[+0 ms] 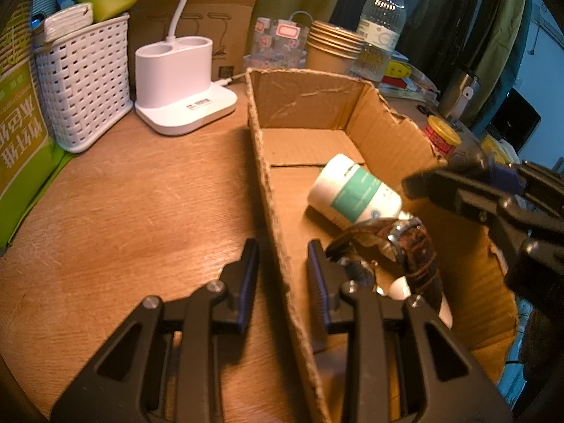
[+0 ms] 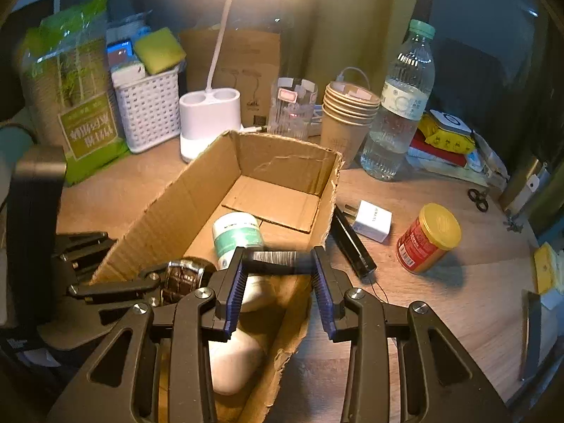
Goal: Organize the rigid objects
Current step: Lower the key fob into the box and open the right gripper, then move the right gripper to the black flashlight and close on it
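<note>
**Right gripper holding a dark bar above the box**

The right gripper hangs over the near end of the cardboard box, jaws grasping a blurred dark bar whose long axis runs 9-to-3 across them. The left gripper, jaws released, straddles the box's left wall. Watch and white bottle lie inside; red can waits on the surface at 2 o'clock.

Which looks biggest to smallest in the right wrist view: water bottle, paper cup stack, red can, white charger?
1. water bottle
2. paper cup stack
3. red can, though nearer the camera
4. white charger
</note>
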### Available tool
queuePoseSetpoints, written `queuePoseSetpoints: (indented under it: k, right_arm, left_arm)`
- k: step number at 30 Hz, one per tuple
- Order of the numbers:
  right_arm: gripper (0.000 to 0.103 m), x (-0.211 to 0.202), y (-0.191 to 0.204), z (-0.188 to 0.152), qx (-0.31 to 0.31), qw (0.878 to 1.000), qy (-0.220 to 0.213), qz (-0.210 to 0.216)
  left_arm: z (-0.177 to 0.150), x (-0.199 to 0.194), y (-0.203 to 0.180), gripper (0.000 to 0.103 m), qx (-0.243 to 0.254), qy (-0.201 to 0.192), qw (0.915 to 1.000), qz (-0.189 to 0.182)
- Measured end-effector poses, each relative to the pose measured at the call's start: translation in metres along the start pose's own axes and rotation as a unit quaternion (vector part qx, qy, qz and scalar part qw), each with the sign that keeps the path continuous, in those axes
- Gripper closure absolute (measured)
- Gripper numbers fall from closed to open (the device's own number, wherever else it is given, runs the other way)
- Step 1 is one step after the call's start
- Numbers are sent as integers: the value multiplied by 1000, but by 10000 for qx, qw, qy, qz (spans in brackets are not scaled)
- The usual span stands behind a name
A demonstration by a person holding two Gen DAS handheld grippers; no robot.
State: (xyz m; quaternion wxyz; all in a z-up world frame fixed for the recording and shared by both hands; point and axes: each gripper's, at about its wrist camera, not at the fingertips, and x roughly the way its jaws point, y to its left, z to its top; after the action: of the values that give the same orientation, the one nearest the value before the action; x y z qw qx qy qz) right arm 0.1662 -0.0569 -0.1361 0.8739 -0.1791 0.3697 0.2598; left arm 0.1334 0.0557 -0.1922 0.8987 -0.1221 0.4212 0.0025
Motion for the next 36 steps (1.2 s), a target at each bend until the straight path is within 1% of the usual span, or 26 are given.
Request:
queuePoseSetpoints:
  k: [4, 12, 13, 14, 15, 24, 36]
  right_arm:
    - [64, -1, 2, -2, -20, 9999, 71, 118]
    - [63, -11, 0, -6, 70, 9997, 19, 243]
    - [59, -13, 0, -6, 71, 9997, 0, 238]
    - [53, -15, -1, -6, 90, 9997, -22, 238]
    - [52, -17, -2, -6, 113, 9996, -42, 246]
    - [52, -31, -24, -8, 358, 9990, -217, 153]
    - [51, -34, -52, -9, 605, 9977, -287, -35]
  left_arm:
    - [0, 0, 0, 73, 1, 1, 10000, 12]
    - [1, -1, 0, 73, -1, 1, 10000, 13]
    - [1, -1, 1, 73, -2, 0, 10000, 14]
    - [1, -1, 1, 73, -2, 0, 10000, 12]
    - [1, -1, 1, 73, -3, 0, 10000, 15]
    - [1, -1, 1, 73, -2, 1, 10000, 7]
    - [0, -1, 0, 73, 0, 1, 10000, 9]
